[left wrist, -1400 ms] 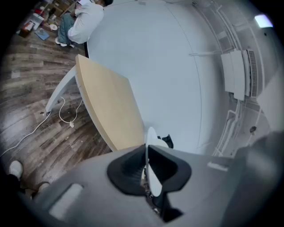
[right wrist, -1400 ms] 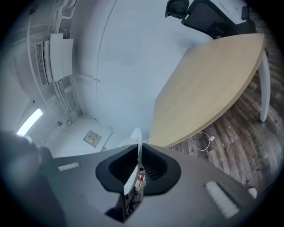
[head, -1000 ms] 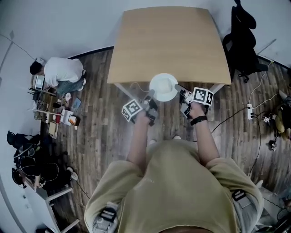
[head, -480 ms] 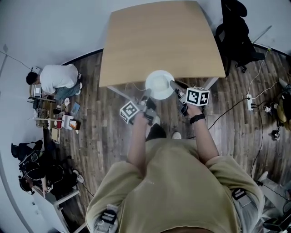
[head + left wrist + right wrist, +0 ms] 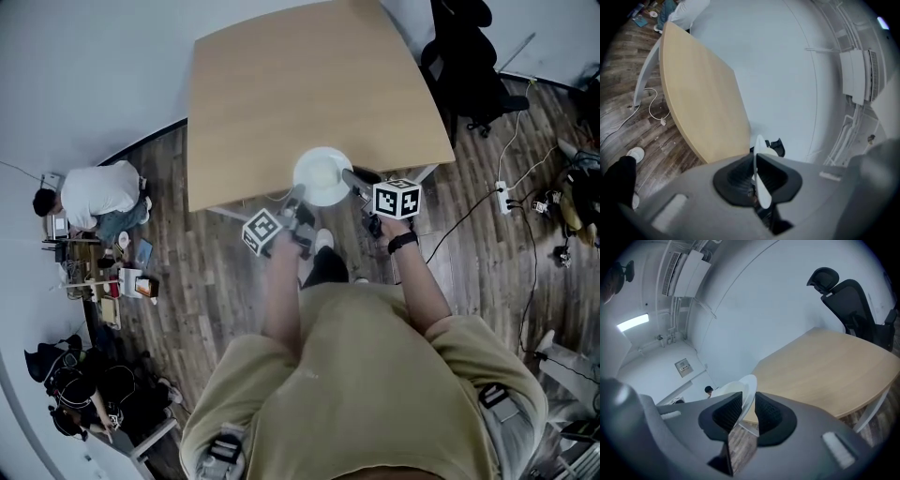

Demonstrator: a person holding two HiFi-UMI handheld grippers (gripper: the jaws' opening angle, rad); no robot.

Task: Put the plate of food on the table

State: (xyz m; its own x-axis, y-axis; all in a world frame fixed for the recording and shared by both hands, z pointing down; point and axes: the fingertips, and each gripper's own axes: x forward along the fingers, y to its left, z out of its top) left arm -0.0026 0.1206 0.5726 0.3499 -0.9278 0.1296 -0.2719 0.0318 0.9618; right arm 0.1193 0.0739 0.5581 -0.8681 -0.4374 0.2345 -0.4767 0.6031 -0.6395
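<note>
A white plate (image 5: pixel 323 175) with a pale heap on it sits over the near edge of the light wooden table (image 5: pixel 300 84); I cannot tell whether it rests on the top. My left gripper (image 5: pixel 298 194) is shut on the plate's left rim (image 5: pixel 758 152), its pads pressed on the thin edge. My right gripper (image 5: pixel 354 180) reaches the right rim (image 5: pixel 743 387). Its jaws are opening, and the rim stands between the pads with a narrow gap showing. The tabletop (image 5: pixel 825 362) stretches away beyond the plate.
A black office chair (image 5: pixel 459 56) stands at the table's far right corner. A person in a white shirt (image 5: pixel 94 192) crouches on the wooden floor at the left, beside clutter (image 5: pixel 122 281). Cables and a power strip (image 5: pixel 502 192) lie to the right.
The plate and both grippers have moved forward from in front of the table to over its near edge. The person has stepped closer to the table.
</note>
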